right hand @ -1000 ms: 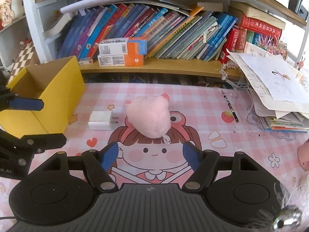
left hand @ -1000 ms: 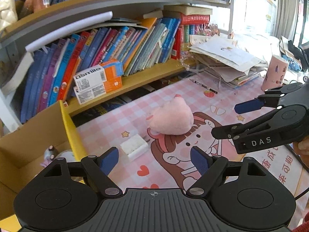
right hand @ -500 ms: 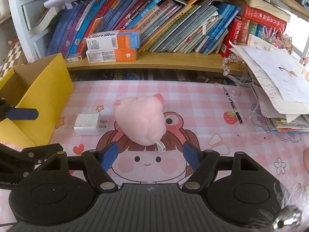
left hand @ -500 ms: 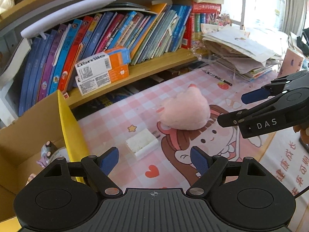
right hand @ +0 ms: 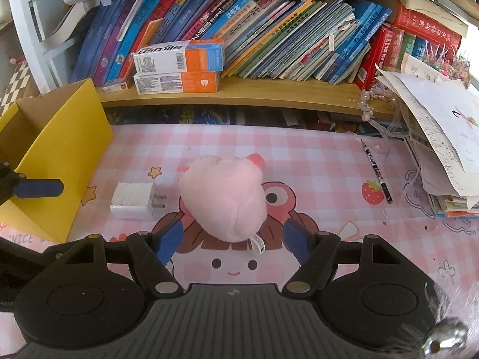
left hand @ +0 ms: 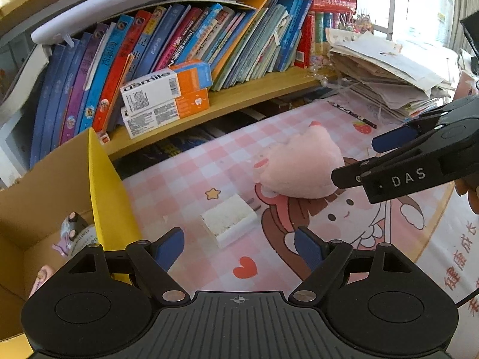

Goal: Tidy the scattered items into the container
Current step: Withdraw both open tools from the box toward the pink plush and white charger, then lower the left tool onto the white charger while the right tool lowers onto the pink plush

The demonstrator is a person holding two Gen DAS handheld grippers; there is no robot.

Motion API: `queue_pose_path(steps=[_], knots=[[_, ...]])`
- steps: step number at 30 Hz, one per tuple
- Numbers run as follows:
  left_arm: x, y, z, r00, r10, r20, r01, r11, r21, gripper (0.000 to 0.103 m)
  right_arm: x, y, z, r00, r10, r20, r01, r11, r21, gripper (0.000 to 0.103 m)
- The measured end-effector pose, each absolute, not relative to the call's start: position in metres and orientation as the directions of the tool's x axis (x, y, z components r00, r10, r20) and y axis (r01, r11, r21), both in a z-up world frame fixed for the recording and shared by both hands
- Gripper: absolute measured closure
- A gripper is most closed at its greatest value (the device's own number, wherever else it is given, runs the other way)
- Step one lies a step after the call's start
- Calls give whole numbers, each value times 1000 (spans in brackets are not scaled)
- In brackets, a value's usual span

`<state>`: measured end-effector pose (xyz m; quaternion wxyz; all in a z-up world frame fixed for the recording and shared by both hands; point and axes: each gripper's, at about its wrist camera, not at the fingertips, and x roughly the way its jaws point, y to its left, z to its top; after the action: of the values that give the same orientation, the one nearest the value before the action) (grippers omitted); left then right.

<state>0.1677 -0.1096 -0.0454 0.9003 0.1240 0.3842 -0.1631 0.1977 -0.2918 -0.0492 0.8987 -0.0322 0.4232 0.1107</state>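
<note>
Since a second ago both my grippers have come down nearer the surface [left hand: 185, 185]; in the left wrist view my left gripper [left hand: 239, 246] hangs wide open with the white charger [left hand: 229, 220] just ahead at twelve o'clock, lined up for a pick, and the yellow box [left hand: 107, 191] waits at nine o'clock. From the right wrist view my right gripper [right hand: 230, 236] is open too, fingers either side of the pink plush toy [right hand: 223, 199] without pressing, set to close on it, the box at ten o'clock.

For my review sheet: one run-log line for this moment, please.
left gripper: open, over white charger | right gripper: open, at pink plush | yellow box: neither in
</note>
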Motion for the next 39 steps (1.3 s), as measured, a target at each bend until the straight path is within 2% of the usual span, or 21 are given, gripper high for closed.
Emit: queue_pose_path(steps=[9,39], knots=[[169,-124,-46,669,-204,-715,433,888,153,20,205,-293,-51,620,177,-764,-221,974,47,30],[170,-129,-43,671,-199,-714,451,874,180,21,207,-298,-52,618,177,-766,-206,977,59,30]])
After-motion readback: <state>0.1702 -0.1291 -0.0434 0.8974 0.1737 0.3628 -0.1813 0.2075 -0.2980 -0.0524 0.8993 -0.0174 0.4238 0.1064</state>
